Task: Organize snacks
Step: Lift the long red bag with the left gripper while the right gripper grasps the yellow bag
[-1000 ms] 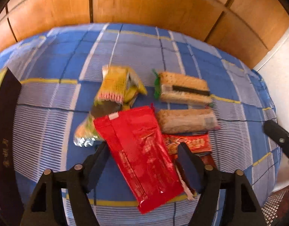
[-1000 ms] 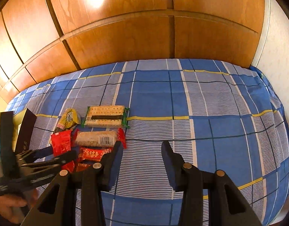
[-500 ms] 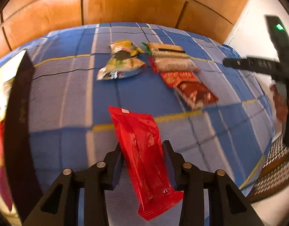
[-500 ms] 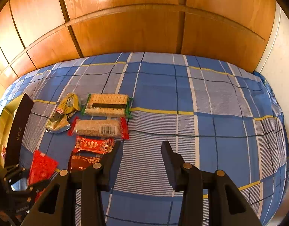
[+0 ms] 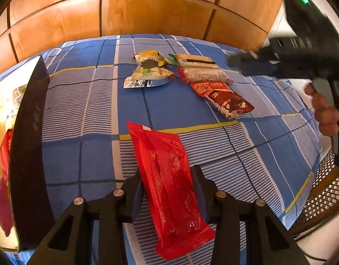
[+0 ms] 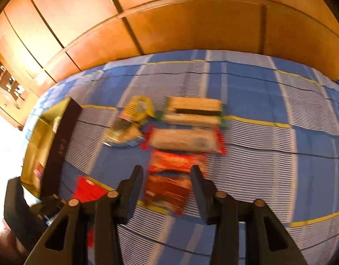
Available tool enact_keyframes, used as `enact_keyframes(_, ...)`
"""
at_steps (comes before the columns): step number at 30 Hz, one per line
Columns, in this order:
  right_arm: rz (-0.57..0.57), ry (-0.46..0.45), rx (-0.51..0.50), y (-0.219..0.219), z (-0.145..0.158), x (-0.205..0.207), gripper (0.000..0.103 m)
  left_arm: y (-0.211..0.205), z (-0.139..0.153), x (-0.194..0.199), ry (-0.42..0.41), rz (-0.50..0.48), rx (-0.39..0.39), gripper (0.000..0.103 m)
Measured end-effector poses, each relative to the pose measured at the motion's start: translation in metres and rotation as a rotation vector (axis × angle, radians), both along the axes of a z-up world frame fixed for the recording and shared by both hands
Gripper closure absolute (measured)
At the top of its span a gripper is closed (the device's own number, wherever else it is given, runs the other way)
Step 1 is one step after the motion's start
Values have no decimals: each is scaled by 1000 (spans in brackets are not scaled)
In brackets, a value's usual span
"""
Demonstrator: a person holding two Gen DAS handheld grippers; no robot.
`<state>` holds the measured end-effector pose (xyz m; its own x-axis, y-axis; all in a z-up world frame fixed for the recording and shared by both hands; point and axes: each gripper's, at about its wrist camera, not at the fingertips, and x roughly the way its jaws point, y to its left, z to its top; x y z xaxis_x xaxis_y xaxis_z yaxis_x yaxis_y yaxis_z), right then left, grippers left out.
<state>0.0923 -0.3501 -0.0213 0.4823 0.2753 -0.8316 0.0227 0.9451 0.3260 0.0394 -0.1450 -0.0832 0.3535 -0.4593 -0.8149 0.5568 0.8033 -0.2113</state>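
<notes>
Dark box (image 5: pixel 30 154) at far left already holds some snacks. Left gripper (image 5: pixel 168 190) jaws pinch the red packet (image 5: pixel 167 176) above the bed (image 5: pixel 81 110), beside the box. Five packets left; right gripper (image 6: pixel 167 187) jaws opening over the dark red packet (image 6: pixel 169 187), not touching. Open bedspread rightward.

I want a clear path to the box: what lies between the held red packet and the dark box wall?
Only bare blue checked cloth lies between the red packet and the dark box wall, in the left wrist view.
</notes>
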Motion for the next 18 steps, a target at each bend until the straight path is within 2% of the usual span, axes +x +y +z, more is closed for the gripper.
enact_keyframes(2, 18, -6, 58, 19, 2, 16, 38, 3, 0, 0, 6, 4, -18, 65)
enact_keyframes(4, 22, 1, 88, 36, -2, 33, 37, 7, 1, 1, 9, 14, -29, 71)
enact_keyframes(8, -27, 42, 94, 57, -18, 67, 37, 16, 0, 2, 22, 29, -65, 75)
enact_keyframes(14, -57, 114, -4, 84, -45, 112, 37, 23, -3, 2, 24, 28, -103, 75)
enact_keyframes(15, -39, 127, -23, 88, -51, 116, 38, 23, -3, 2, 22, 29, -106, 75)
enact_keyframes(16, -21, 141, -67, 94, -56, 120, 55, 23, -3, 1, 21, 29, -108, 75)
enact_keyframes(17, -5, 148, -134, 101, -59, 122, 65, 23, -4, 2, 20, 29, -109, 75)
enact_keyframes(18, 23, 137, -187, 108, -59, 121, 66, 24, -4, 2, 20, 28, -111, 75)
